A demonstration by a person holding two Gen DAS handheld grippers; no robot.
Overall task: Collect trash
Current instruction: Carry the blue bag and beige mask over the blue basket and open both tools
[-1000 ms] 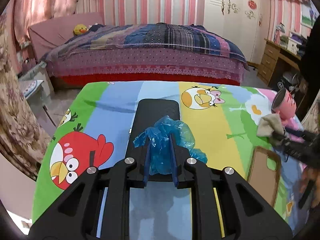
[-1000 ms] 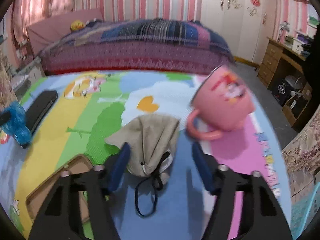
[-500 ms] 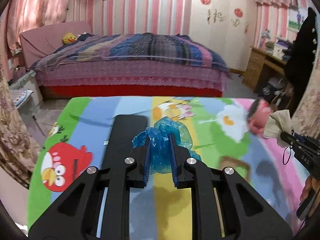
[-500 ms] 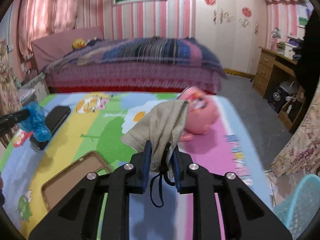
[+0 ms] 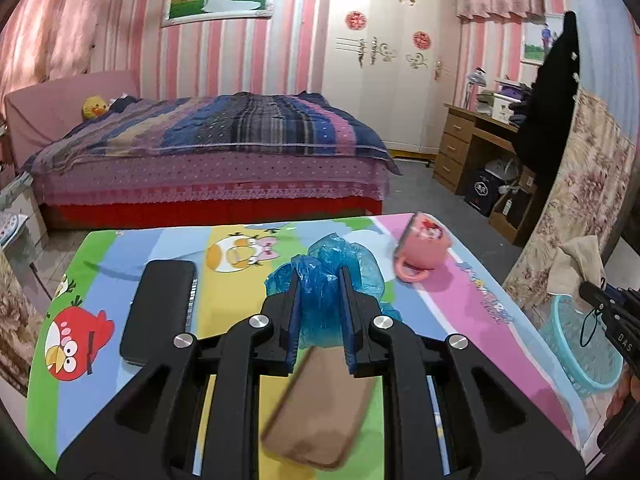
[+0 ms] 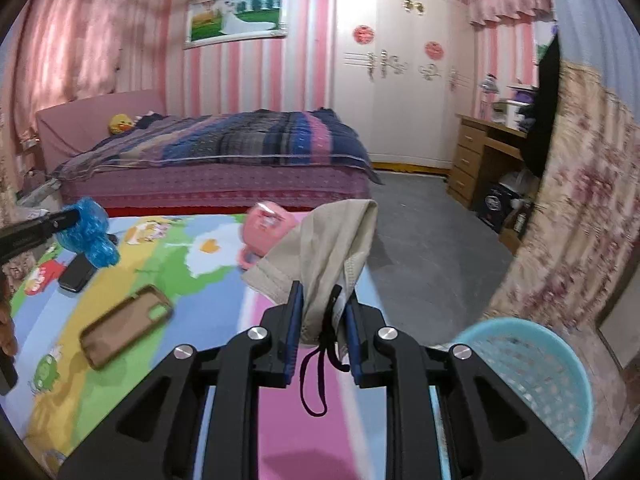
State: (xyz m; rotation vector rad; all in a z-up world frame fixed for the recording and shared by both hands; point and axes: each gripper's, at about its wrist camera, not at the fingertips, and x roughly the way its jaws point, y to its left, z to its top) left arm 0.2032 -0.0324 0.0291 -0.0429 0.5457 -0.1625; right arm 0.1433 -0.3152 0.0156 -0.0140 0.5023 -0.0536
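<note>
The left gripper (image 5: 320, 312) jaws clamp blue plastic (image 5: 332, 268), hiding the brown case's (image 5: 320, 408) top; the right gripper (image 6: 322, 320) clamps a beige mask (image 6: 328, 252) (cup (image 6: 266, 226) partly hidden)

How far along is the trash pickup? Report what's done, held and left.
Done: nothing visibly in the blue basket yet. In hand: left gripper clamps the blue plastic bag; right gripper clamps the beige face mask, both lifted off the table. Left: dropping both into the basket.
</note>
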